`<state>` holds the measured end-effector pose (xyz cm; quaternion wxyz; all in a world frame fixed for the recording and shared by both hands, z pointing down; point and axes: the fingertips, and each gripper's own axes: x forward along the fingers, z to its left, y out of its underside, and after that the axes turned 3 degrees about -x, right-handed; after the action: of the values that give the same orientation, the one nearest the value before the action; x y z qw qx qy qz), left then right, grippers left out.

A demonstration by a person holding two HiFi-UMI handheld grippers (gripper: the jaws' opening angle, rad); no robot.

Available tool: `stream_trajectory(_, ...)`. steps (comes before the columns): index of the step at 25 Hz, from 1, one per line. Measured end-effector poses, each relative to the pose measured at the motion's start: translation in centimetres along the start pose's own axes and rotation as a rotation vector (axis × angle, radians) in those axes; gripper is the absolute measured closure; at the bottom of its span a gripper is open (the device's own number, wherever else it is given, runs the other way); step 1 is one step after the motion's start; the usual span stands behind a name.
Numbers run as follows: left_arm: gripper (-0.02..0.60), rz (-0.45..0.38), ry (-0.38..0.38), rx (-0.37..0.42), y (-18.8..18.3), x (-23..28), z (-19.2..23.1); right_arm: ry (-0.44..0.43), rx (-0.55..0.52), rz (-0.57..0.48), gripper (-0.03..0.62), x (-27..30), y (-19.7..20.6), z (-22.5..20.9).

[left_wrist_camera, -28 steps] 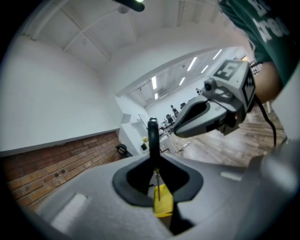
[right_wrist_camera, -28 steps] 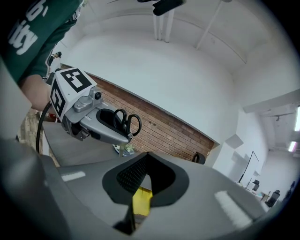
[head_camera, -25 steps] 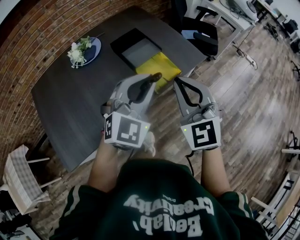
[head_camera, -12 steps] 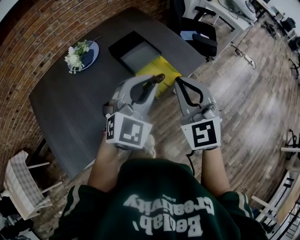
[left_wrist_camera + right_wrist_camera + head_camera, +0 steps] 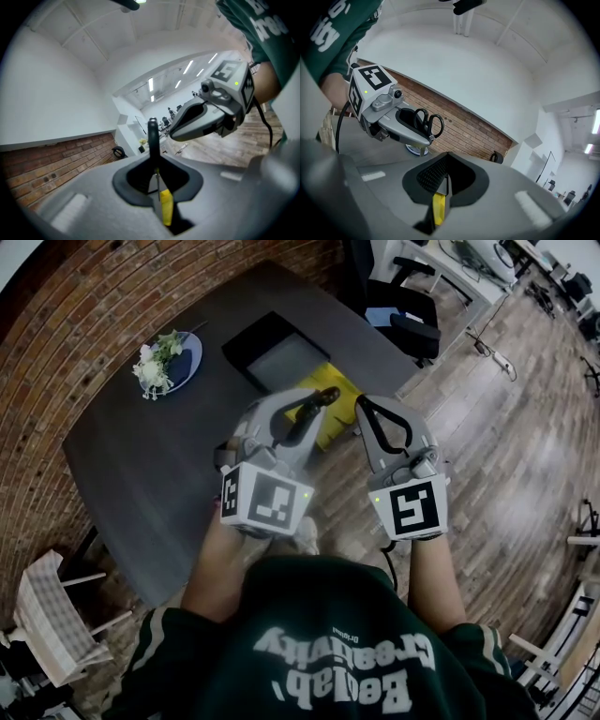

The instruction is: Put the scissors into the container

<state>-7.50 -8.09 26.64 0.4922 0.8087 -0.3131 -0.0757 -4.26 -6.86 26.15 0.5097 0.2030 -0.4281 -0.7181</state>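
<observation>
Black-handled scissors (image 5: pixel 322 396) stick up from my left gripper (image 5: pixel 309 413), which is shut on them; their loops (image 5: pixel 427 122) show in the right gripper view and one handle (image 5: pixel 152 136) in the left gripper view. My right gripper (image 5: pixel 362 407) is held beside it, shut, with nothing between its jaws (image 5: pixel 446 176). Both hover level near the table's front edge, over a yellow sheet or tray (image 5: pixel 343 390). A black container (image 5: pixel 246 332) with a grey inside lies on the dark table (image 5: pixel 159 456) just beyond.
A blue plate with white flowers (image 5: pixel 169 360) sits at the table's far left. A black office chair (image 5: pixel 398 310) stands behind the table on the right, and a wicker chair (image 5: pixel 47 615) at the lower left. Wooden floor lies to the right.
Both grippers have drifted a little forward together, over the yellow thing. The scissors stay held in the left one, and the right one stays shut.
</observation>
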Motion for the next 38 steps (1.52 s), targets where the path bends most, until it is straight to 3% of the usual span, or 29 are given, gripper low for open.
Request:
stream_trajectory(19, 0.545, 0.0, 0.033, -0.021, 2.8, 1.0, 2.5, 0.007, 0.015, 0.012, 0.588, 3.7, 0.0, -0.1)
stream_trajectory(38, 0.543, 0.032, 0.003, -0.046, 4.4, 0.0, 2.5, 0.01, 0.002, 0.032, 0.588, 3.9, 0.5, 0.0)
